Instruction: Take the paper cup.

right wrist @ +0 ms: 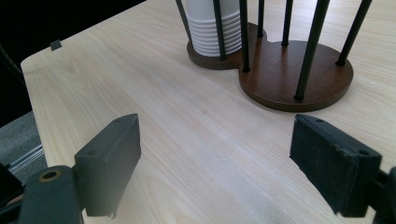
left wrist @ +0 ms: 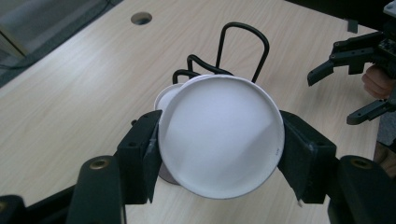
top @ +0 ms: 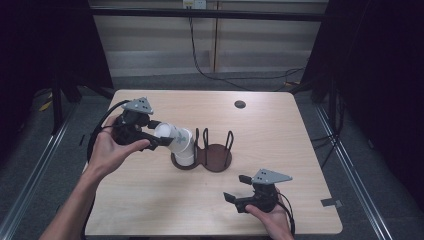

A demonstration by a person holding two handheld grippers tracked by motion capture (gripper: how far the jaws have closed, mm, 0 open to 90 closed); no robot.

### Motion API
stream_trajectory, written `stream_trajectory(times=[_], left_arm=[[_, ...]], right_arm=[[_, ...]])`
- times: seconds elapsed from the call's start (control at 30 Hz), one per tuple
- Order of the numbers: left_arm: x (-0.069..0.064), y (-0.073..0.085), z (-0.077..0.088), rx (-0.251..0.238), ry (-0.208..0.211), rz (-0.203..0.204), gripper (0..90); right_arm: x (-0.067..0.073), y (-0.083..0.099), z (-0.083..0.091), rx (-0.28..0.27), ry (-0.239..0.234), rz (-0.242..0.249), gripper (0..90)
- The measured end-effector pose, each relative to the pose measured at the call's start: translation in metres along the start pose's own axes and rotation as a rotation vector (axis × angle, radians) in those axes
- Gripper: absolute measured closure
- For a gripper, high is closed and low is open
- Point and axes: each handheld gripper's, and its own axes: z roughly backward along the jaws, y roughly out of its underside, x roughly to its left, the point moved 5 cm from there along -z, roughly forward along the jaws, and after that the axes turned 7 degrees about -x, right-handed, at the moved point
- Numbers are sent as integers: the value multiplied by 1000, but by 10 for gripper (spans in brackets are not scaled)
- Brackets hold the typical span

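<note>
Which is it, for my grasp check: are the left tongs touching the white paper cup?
Touching. In the left gripper view, both black pads press against opposite sides of the white paper cup, with no gap showing between them.

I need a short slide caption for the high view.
Left gripper holds a white cup over the stack in the wooden holder.

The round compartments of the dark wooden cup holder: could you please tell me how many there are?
2: the left compartment holds stacked white paper cups; the right compartment stands empty.
</note>
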Motion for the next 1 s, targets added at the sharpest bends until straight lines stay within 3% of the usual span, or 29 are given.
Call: stream_trajectory(times=[0.37, 0.47, 0.57, 0.67, 0.83, 1.0], left_arm=[[-4, 19, 4, -34, 12, 54, 372], [-8, 25, 7, -42, 20, 36, 372], [-12, 32, 9, -63, 36, 53, 372], [-14, 36, 10, -76, 25, 59, 371], [-27, 46, 5, -65, 48, 33, 372], [-33, 60, -4, -49, 66, 41, 371]], right_arm=[[1, -1, 0, -6, -5, 2, 157], [0, 0, 0, -2, -3, 2, 156], [-1, -1, 0, -7, -3, 0, 156], [-1, -1, 0, -9, -5, -2, 156], [3, -8, -6, -19, -46, 24, 148], [14, -17, -11, -6, -104, 44, 155]])
